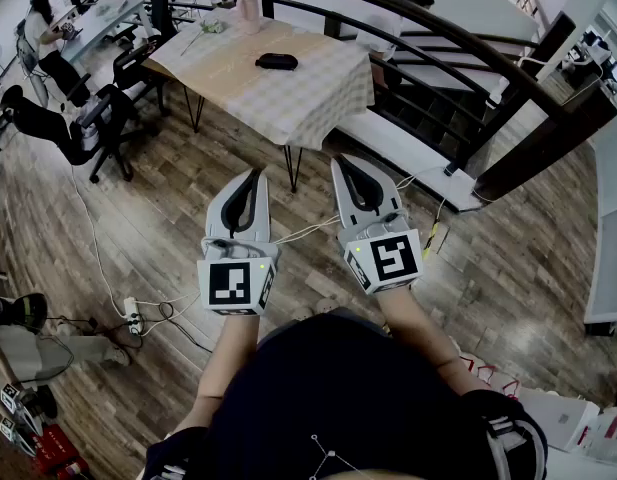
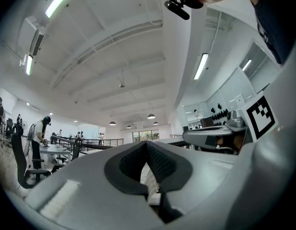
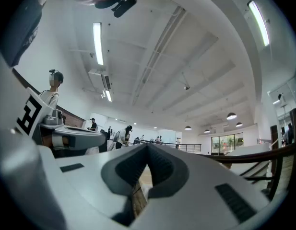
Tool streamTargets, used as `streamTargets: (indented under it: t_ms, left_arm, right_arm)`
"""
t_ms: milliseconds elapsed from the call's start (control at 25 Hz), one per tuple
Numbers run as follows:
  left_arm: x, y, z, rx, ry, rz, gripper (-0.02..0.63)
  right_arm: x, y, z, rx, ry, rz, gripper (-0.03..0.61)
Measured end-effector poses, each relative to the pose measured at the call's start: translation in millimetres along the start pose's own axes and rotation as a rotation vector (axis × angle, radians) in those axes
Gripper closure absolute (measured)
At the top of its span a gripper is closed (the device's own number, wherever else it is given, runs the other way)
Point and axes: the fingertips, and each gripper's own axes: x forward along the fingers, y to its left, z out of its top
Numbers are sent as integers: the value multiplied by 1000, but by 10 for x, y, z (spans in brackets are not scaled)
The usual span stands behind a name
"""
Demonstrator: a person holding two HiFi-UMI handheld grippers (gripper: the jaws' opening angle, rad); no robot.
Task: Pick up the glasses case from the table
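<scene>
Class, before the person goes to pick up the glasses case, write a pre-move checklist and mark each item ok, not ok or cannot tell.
1. Glasses case in sight on the table: ok.
2. Case free of neighbouring things: ok; it lies alone on the cloth.
3. Left gripper empty: ok.
4. Right gripper empty: ok.
5. Jaws apart for a grasp: not ok; both grippers are shut.
6. Grippers near the case: not ok; both hang over the floor, short of the table.
</scene>
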Motion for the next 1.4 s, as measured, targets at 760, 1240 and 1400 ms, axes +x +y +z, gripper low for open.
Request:
streamTargets:
  t_ms: [760, 1240, 1400]
  left_arm:
    - [396, 482, -339, -14, 21, 5, 603]
    - [1423, 961, -532, -21, 5, 53, 603]
    - [1877, 1135, -578, -11, -10, 64, 603]
  right_arm:
    - [719, -37, -438, 67, 33, 50, 486]
    - [1816, -637, -760, 92, 30, 106, 462]
    - [2256, -907, -900, 95, 37, 127, 460]
